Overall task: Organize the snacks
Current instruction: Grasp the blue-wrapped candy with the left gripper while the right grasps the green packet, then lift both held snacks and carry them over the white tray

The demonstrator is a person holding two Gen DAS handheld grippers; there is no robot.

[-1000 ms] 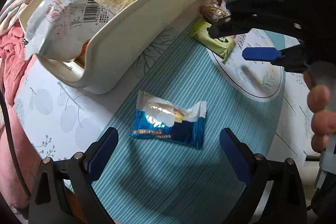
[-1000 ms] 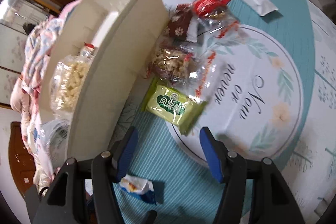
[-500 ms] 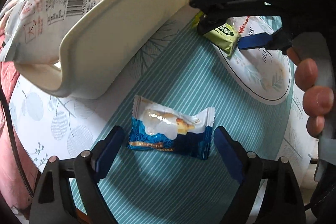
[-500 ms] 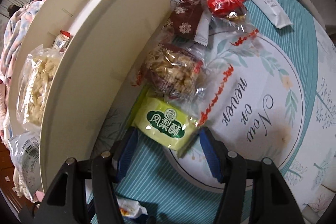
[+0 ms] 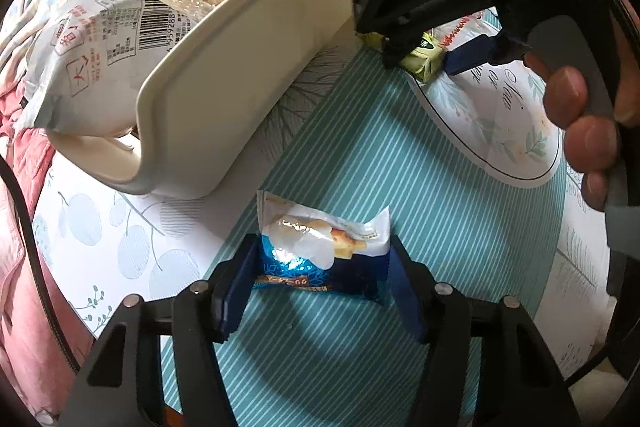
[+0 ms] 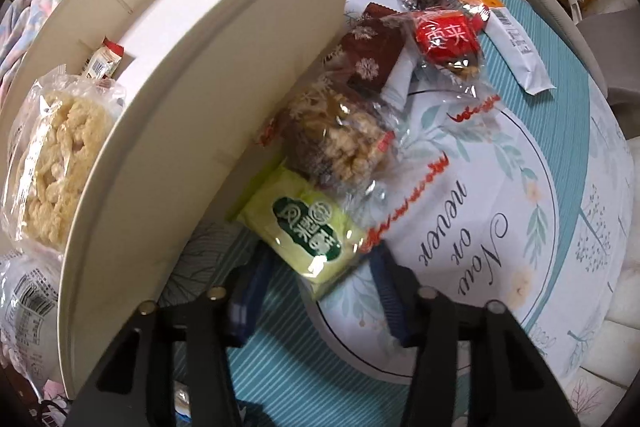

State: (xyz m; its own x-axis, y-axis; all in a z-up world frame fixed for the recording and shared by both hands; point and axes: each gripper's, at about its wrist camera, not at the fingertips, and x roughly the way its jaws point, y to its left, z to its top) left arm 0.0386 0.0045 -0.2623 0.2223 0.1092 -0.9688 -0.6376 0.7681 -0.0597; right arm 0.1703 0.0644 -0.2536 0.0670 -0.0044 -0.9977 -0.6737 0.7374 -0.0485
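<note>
A blue-and-white snack packet [image 5: 320, 259] lies on the teal striped tablecloth. My left gripper [image 5: 322, 291] points down over it. Its jaws are closing, and the blue pads [image 5: 236, 291] press on both ends of the crinkled wrapper. A green snack packet [image 6: 308, 235] lies beside the white storage bin [image 6: 200, 107]. My right gripper [image 6: 318, 291] hangs over the packet's near end. Its jaws are closing with the packet between them, and a thin gap shows at the pads. In the left wrist view the right gripper [image 5: 424, 61] straddles the green packet [image 5: 420, 61].
The bin [image 5: 240, 87] holds a white barcoded bag [image 5: 92, 59] and a clear bag of pale crisps [image 6: 56, 155]. Behind the green packet lie a nut-cluster pack [image 6: 340, 139], a dark-red snowflake packet [image 6: 372, 55], a red packet [image 6: 446, 35] and a white sachet [image 6: 516, 47]. A person's fingers [image 5: 576, 115] hold the right gripper.
The left jaws have narrowed from wide apart onto the blue packet's ends. The right gripper has come down and across to the green packet, and its jaws have narrowed around it.
</note>
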